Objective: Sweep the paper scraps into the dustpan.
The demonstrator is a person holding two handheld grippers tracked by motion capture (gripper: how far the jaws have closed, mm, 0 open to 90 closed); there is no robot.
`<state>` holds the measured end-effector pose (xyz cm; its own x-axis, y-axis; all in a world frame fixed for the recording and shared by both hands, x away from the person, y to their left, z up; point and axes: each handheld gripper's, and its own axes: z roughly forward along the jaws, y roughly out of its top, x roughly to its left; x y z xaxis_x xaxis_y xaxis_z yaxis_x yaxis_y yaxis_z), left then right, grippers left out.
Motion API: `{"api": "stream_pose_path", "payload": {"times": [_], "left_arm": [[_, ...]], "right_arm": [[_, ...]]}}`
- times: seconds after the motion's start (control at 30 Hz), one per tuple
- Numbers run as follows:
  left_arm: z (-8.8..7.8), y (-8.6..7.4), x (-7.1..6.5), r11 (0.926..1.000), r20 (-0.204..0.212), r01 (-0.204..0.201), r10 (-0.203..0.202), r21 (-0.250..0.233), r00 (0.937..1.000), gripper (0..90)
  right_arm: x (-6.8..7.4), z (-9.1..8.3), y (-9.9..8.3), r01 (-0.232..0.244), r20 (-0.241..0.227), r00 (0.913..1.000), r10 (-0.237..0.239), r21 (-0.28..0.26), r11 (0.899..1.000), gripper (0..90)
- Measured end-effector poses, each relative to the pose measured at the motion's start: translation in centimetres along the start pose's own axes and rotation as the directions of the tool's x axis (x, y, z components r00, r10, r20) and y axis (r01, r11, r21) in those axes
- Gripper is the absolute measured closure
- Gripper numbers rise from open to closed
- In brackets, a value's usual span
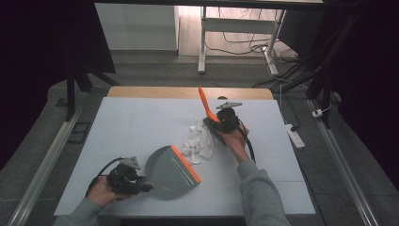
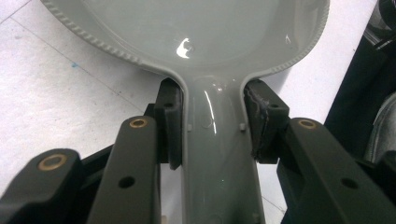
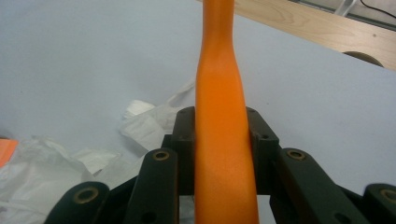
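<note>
While left gripper clamps dustpan, right gripper grips brush upright

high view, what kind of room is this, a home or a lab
Most likely a lab or recording workspace, not a home: a wooden table under a pale blue sheet, loose black cables on the floor beside a white desk frame, and a white power strip.

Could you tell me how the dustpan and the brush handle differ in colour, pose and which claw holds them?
The dustpan is grey with an orange lip; the brush handle is all orange. The dustpan lies flat on the table, while the brush handle tilts upward above the crumpled paper. The left claw clamps the dustpan's handle; the right claw clamps the brush handle. Each is gripped between shut jaws.
</note>
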<state>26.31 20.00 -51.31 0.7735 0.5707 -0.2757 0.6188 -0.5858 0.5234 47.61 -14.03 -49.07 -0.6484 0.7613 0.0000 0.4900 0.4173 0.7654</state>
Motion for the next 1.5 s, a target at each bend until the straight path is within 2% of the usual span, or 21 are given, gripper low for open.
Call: {"api": "stream_pose_path", "payload": {"times": [0.57,0.8,0.97,1.27,1.5], "left_arm": [[0.3,0.3,0.1,0.9993,-0.010,0.033,-0.033,-0.015,0.9994,61.3],[0.4,0.4,0.2,0.9991,-0.011,0.040,-0.040,-0.017,0.9991,61.3],[0.5,0.5,0.1,0.9989,-0.012,0.043,-0.044,-0.018,0.9990,61.4],[0.5,0.6,0.2,0.9985,-0.015,0.051,-0.052,-0.020,0.9986,61.4],[0.6,0.7,0.2,0.9981,-0.017,0.058,-0.058,-0.023,0.9982,61.3]], "right_arm": [[1.9,0.1,0.0,0.066,-0.050,0.9966,-0.065,0.012,0.998,70.3],[3.5,-0.2,-0.3,0.104,-0.097,0.9900,-0.103,0.013,0.994,70.3],[4.6,-0.4,-0.6,0.135,-0.102,0.9858,-0.134,0.009,0.991,70.3],[5.6,-1.0,-1.1,0.147,-0.134,0.9803,-0.145,0.002,0.989,70.3],[7.3,-1.5,-1.5,0.162,-0.171,0.9722,-0.160,0.001,0.987,70.3]]}}
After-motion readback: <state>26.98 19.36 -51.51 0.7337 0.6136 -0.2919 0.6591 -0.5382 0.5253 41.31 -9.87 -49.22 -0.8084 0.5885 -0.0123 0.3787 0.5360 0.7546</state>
